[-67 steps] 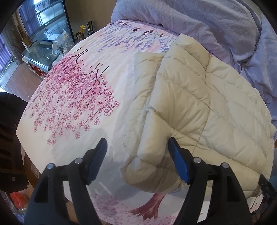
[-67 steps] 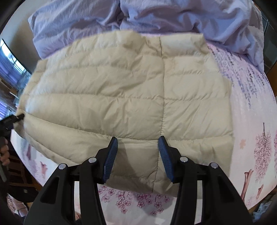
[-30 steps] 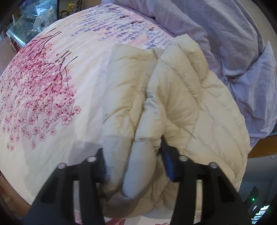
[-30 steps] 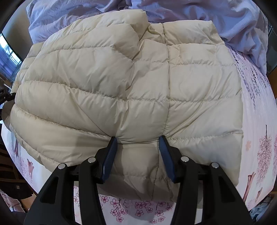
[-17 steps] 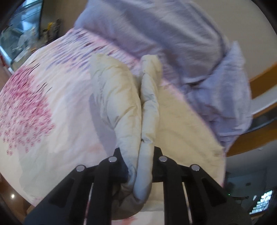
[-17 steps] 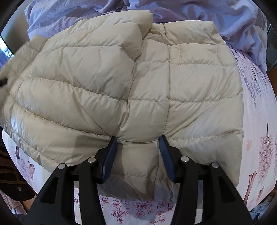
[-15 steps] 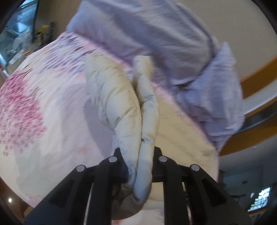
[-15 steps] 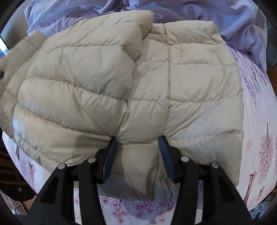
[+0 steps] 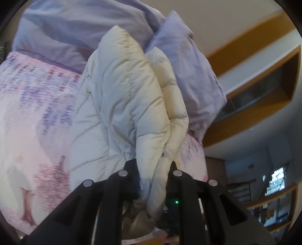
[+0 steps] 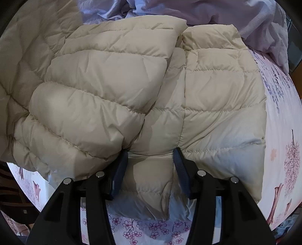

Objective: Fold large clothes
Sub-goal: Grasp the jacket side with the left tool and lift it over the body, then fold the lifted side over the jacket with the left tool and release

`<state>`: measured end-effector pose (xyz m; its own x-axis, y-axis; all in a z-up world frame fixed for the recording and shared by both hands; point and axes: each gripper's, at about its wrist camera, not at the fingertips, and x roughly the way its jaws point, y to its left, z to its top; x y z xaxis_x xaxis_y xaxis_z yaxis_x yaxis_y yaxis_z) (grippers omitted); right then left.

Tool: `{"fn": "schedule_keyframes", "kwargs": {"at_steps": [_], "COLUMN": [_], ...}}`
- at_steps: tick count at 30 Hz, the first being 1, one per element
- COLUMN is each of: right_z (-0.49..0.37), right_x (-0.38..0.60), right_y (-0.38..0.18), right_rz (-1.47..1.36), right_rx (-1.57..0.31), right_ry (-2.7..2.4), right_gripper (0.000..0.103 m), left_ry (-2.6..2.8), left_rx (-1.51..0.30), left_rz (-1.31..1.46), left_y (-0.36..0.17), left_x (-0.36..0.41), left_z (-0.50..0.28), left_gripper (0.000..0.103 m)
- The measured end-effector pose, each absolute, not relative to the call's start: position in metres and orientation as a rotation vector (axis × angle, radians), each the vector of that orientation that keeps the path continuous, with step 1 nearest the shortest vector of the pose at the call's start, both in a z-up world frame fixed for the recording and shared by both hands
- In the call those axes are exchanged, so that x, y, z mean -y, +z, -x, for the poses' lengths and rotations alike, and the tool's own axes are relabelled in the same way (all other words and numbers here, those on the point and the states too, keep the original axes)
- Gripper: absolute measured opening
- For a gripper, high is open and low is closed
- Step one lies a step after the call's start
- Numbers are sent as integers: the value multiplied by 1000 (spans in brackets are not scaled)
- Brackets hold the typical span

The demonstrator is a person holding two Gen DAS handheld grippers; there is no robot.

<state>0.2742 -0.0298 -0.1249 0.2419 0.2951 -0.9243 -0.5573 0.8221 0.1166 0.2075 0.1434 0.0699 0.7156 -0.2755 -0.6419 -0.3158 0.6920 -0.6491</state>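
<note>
A cream quilted down jacket lies spread on the bed. In the left wrist view a doubled fold of the jacket hangs lifted off the bed, and my left gripper is shut on it. The raised side shows as a blurred cream flap at the left edge of the right wrist view. My right gripper points down onto the jacket's near hem. Its blue pads stand apart, and the fabric between them lies flat and unpinched.
The bed sheet is white with pink blossom trees and shows around the jacket. A crumpled lilac duvet is heaped behind it. A wooden wall shelf lies past the bed in the left wrist view.
My left gripper closed on the jacket's side edge and carried it up off the bed and across. The jacket's left half has risen and curled over. The right gripper stayed put.
</note>
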Motion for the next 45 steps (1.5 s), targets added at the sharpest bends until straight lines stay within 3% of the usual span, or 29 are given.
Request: {"fn": "schedule_keyframes", "kwargs": {"at_steps": [17, 45], "right_z": [-272, -240], "right_x": [49, 139], "right_y": [-125, -93], "right_rz": [124, 89], "right_rx": [-1163, -1072], "right_ry": [627, 647], "right_gripper": [52, 52], "left_ry": [-115, -99], "left_rx": [-966, -1082], "left_rz": [753, 712], "left_y": [34, -10], "left_x": [-43, -11], "left_z": [-276, -314], "left_gripper": [15, 18]}}
